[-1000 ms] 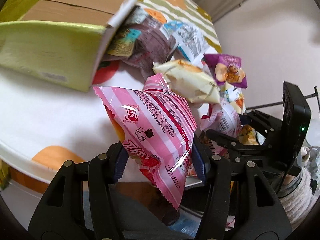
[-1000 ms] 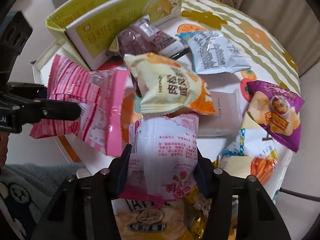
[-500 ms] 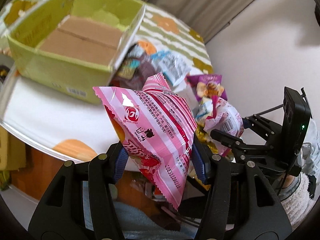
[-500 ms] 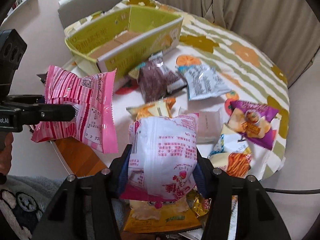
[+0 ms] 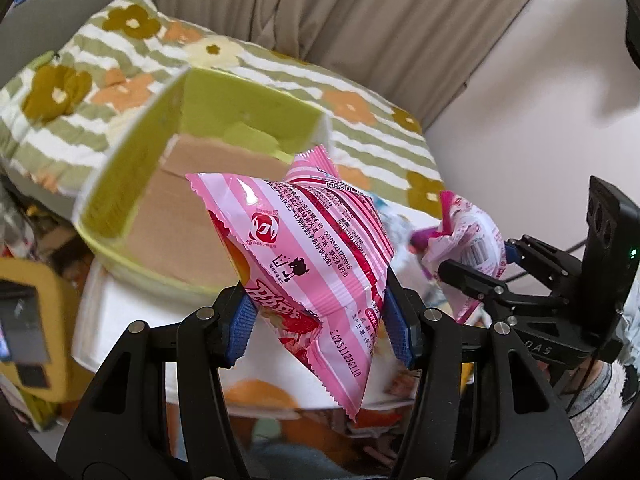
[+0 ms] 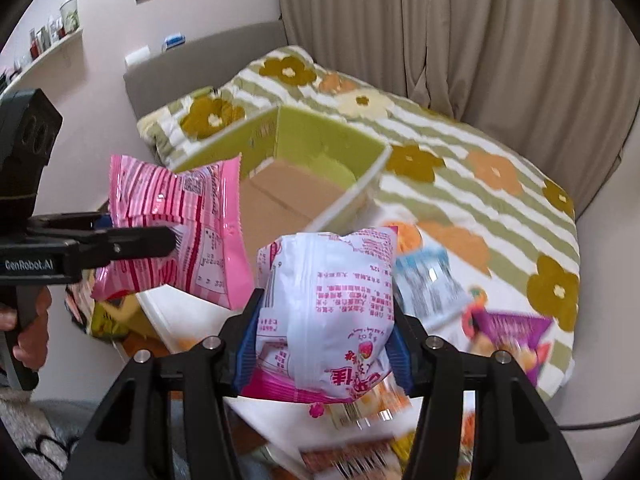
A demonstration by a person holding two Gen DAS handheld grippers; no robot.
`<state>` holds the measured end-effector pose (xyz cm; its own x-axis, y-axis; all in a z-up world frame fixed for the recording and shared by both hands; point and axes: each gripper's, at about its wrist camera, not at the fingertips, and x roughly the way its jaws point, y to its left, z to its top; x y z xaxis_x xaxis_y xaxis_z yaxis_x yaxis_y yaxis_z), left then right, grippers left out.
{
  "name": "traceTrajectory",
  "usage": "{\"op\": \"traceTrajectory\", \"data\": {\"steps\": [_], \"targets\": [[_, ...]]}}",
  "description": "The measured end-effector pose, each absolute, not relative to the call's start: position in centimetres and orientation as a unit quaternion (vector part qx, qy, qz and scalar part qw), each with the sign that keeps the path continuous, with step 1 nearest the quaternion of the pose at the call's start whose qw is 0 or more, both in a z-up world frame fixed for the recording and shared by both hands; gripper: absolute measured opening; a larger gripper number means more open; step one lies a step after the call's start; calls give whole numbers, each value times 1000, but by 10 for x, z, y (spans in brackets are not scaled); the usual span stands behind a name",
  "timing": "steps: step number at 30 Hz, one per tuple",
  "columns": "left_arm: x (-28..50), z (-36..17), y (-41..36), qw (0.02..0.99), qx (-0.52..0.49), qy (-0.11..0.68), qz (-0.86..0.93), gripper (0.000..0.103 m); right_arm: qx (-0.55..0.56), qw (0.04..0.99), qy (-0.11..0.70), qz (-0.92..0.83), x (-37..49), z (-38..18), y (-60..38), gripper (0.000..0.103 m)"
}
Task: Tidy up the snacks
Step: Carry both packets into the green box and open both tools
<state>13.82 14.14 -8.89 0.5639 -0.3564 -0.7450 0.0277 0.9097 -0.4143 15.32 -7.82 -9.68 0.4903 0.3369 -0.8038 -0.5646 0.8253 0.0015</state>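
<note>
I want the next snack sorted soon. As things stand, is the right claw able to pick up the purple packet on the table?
Probably not yet: the right claw is shut on a white and pink packet, so its jaws are full. The purple packet lies uncovered below it.

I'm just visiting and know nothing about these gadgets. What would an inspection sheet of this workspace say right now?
Surface: white table beside a flowered bedspread.
Job's things: green box, open, its brown floor bare; pink striped snack bag; white and pink snack bag.
Clutter: loose snack packets, including a purple packet and a blue-white packet; blurred.
Grippers: left hand-held gripper shut on the pink striped snack bag; right hand-held gripper shut on the white and pink snack bag.
Cables: thin black cable at lower right.
Surroundings: curtain, wall shelf.
</note>
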Motion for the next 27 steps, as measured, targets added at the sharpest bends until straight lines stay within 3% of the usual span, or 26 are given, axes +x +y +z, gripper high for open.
{"op": "traceTrajectory", "data": {"steps": [8,21,22,25,27], "targets": [[216,-114,221,855,-117,496,-93,52,-87,857,440,255,216,-106,10,50],[287,-166,228,831,6,540,-136,54,-73,846,495,184,252,-153,69,51],[287,-168,227,830,7,541,-134,58,-74,844,500,179,252,-156,70,51],[281,-168,231,836,3,535,-123,92,-71,837,513,176,252,-164,70,51],[274,-164,237,842,-8,525,-127,95,-66,834,519,176,252,-166,69,51]]}}
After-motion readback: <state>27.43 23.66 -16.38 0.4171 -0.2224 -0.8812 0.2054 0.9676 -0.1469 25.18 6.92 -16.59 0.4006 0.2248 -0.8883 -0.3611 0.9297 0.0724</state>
